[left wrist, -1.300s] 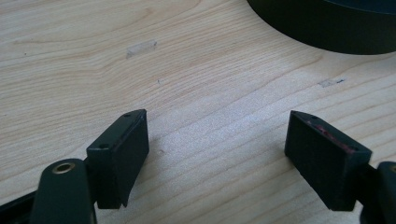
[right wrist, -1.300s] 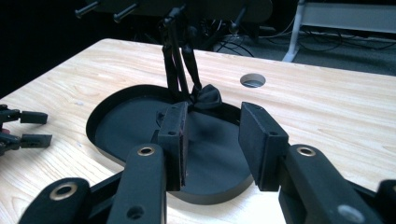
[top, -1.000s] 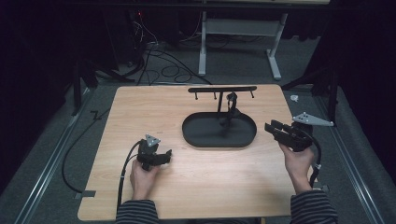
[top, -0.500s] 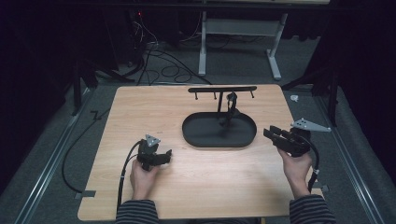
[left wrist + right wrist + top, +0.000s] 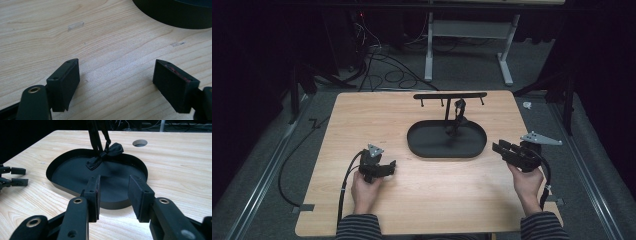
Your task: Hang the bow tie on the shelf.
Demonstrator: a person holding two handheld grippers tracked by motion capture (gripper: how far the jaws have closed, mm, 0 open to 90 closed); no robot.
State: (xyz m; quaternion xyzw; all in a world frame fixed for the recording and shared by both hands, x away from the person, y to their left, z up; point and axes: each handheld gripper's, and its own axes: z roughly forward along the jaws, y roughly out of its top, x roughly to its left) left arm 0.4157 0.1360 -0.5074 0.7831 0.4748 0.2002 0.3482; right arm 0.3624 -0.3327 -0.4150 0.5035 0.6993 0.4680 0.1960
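Both grippers spread, holding nothing.
Left gripper [image 5: 387, 166] low over table [image 5: 362, 115] — I see right gripper [image 5: 504, 149] facing the tray [image 5: 422, 147], a dark bow [image 5: 105, 155] inside, unclear.

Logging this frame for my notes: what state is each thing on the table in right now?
Left tool: open, jaws wide apart, holding nothing.
Right tool: open, narrower gap, holding nothing, aimed at the tray.
Black oval tray: flat on the table.
Stand: upright in the tray.
Black ribbon: tied in a bow at the stand.

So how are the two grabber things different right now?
The left gripper has its jaws spread wide over bare table; the right gripper has a narrower gap. The left sits well in on the wood, the right near the table's edge, aimed at the black tray. Both are black, hand-held and empty.
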